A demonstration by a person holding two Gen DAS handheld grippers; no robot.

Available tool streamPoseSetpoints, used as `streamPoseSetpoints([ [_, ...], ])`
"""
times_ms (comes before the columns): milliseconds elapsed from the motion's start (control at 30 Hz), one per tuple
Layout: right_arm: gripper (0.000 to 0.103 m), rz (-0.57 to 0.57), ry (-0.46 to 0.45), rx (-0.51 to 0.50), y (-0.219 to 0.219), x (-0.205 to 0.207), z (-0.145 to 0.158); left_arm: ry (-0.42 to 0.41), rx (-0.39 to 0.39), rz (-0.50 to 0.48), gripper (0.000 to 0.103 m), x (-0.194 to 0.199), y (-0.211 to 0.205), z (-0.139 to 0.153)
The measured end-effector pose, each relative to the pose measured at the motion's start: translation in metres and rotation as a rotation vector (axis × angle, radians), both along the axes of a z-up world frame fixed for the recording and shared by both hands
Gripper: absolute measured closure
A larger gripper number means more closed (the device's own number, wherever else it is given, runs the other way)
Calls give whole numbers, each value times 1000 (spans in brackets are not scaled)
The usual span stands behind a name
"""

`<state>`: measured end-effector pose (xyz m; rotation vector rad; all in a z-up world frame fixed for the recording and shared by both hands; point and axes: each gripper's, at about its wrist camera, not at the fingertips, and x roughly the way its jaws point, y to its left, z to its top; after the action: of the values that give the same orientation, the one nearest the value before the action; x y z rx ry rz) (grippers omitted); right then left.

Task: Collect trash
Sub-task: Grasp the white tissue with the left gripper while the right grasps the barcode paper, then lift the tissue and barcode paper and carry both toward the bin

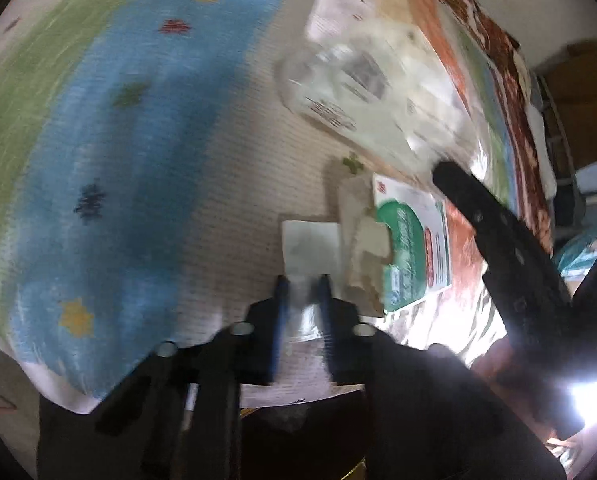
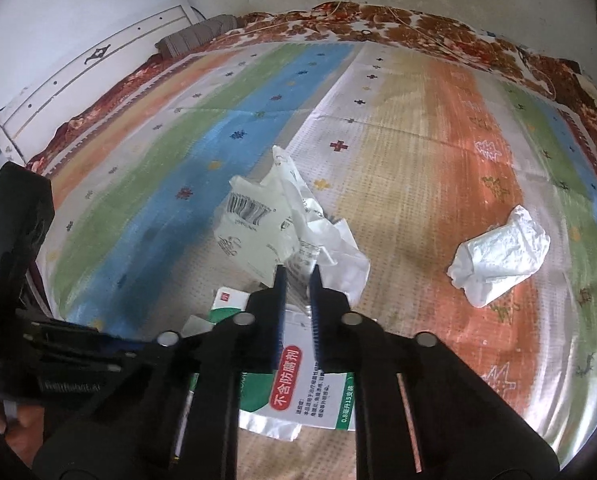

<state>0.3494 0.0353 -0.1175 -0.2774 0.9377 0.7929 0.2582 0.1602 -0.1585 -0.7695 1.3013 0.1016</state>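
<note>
Right gripper (image 2: 297, 280) is up front in its own view, both fingers pinched tight on the crinkly white plastic bag (image 2: 282, 220), which sits mid-mat on the striped bed mat (image 2: 418, 128). Green-and-white medicine box (image 2: 314, 392) lies flat just under that bag, right below the gripper. Crumpled white tissue wad (image 2: 498, 256) is well off to the right of the bag. Left gripper (image 1: 301, 300) is clamped on a small clear wrapper scrap (image 1: 306, 248) beside the box (image 1: 414, 248). Left view's pretty blurry.
</note>
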Motion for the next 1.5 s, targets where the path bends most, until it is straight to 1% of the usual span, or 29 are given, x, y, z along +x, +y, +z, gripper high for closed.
streamPoseSetpoints([
  [33,98,-1,-3,-1,-1,0,0,-2,12,-9,96,2,-3,0],
  [100,100,-9,-17,-3,-3,1,2,-9,18,14,97,3,-1,3],
  [300,101,-20,-79,8,-14,0,17,-42,13,75,99,3,15,16],
  [400,101,-30,-83,20,-19,1,25,-88,13,127,99,0,29,33],
  [533,101,-33,-101,20,-24,-5,37,-138,-20,161,99,-5,39,50],
  [633,101,-39,-116,12,-31,-9,45,-175,-18,181,99,-8,42,65],
  [700,101,-52,-118,12,-39,-11,50,-200,-28,173,99,-5,41,73],
  [800,101,-68,-113,8,-49,-14,54,-238,-34,160,99,-11,41,84],
  [967,101,-74,-119,-15,-60,-26,61,-271,-49,155,99,-8,36,96],
  [1133,101,-81,-122,-2,-68,-34,72,-310,-46,151,99,-8,34,113],
  [1267,101,-78,-119,-4,-72,-41,76,-333,-17,135,99,-8,30,126],
  [1333,101,-77,-120,-5,-74,-44,78,-345,20,117,99,-8,26,133],
  [1500,101,-81,-104,18,-81,-53,89,-369,71,70,99,-10,14,145],
])
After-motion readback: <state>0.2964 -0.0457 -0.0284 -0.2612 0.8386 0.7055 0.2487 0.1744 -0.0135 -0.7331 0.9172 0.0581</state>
